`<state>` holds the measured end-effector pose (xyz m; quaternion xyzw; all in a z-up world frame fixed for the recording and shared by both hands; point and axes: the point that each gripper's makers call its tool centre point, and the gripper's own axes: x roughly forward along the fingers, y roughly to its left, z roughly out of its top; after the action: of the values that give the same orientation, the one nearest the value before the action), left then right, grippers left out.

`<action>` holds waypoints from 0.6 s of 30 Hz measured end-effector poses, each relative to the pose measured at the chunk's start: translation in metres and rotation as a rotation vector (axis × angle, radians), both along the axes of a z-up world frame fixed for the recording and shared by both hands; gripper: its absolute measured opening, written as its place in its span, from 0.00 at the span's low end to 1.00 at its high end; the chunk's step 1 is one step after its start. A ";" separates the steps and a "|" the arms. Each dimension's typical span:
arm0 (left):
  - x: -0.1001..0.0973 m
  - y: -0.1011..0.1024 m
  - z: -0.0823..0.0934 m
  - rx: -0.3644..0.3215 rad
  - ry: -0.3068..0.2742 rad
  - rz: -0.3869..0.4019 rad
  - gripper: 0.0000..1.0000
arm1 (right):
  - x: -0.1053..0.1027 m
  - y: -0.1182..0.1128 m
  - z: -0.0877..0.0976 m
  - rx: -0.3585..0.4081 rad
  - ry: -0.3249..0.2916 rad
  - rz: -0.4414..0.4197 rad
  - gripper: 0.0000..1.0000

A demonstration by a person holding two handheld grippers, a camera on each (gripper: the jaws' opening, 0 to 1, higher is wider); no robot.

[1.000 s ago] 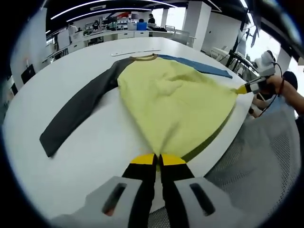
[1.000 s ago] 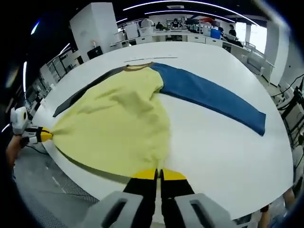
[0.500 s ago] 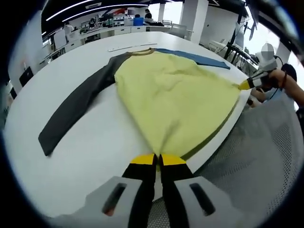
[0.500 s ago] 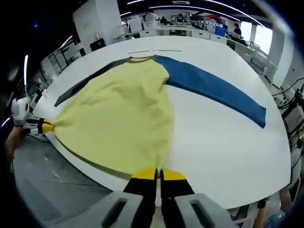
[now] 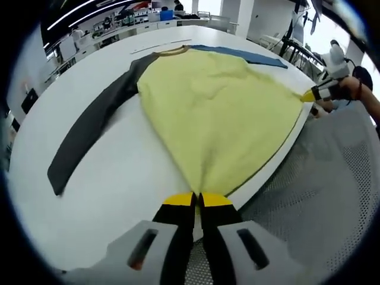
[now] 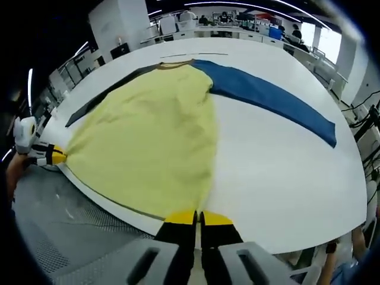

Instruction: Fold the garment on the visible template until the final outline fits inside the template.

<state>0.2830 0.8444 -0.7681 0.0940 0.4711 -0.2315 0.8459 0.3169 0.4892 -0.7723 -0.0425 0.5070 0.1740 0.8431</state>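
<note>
A long-sleeved shirt (image 5: 208, 113) lies spread across a large white table (image 5: 113, 196). Its body is pale yellow, one sleeve is dark grey and the other is blue, and a brown band edges the collar at the far end.

In the left gripper view, the left gripper (image 5: 198, 199) rises from the bottom edge with its yellow-tipped black jaws pressed together on one corner of the shirt's hem, right at the near edge of the table. The yellow fabric fans out from that pinch toward the collar. The grey sleeve (image 5: 89, 127) stretches flat on the table to the left. A strip of the blue sleeve (image 5: 243, 54) shows beyond the body, near the far side. At the right edge of this view, the right gripper (image 5: 309, 95) holds the other hem corner, with a person's hand behind it. Below the table edge there is grey mesh material (image 5: 309, 196).

In the right gripper view, the right gripper (image 6: 198, 218) likewise has its jaws closed on a hem corner at the table edge. The blue sleeve (image 6: 267, 98) runs out flat to the right, well clear of the body. The left gripper (image 6: 56, 157) appears at the left, clamped on the opposite hem corner. The hem between the two grippers hangs along the table edge, pulled fairly straight.

Desks and office equipment stand in the background (image 6: 237, 32).
</note>
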 end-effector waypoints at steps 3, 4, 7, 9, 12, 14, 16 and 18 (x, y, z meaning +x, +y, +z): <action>-0.001 0.000 -0.002 0.005 0.012 -0.006 0.00 | -0.001 0.000 -0.002 -0.004 0.009 0.012 0.00; -0.001 0.000 -0.003 0.009 0.013 -0.009 0.00 | -0.001 0.001 -0.003 -0.004 0.012 0.016 0.00; -0.001 0.001 -0.004 0.009 0.018 -0.005 0.01 | 0.000 0.002 -0.004 0.007 0.013 0.022 0.00; 0.000 0.000 -0.003 0.003 0.012 -0.011 0.01 | 0.002 0.002 -0.002 0.016 -0.003 0.021 0.00; 0.001 0.005 -0.001 0.002 -0.003 0.003 0.07 | 0.009 -0.002 0.006 0.014 -0.047 0.038 0.11; 0.004 0.006 0.004 -0.035 -0.022 0.036 0.13 | 0.015 -0.003 0.011 0.016 -0.081 0.050 0.18; 0.008 0.003 0.011 -0.091 -0.058 0.062 0.22 | 0.021 -0.004 0.015 0.029 -0.100 0.051 0.24; 0.014 0.002 0.019 -0.118 -0.106 0.063 0.31 | 0.029 -0.003 0.020 0.047 -0.131 0.056 0.29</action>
<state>0.2968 0.8467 -0.7495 0.0411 0.4140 -0.2270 0.8805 0.3455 0.4861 -0.7522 -0.0482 0.4452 0.2063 0.8700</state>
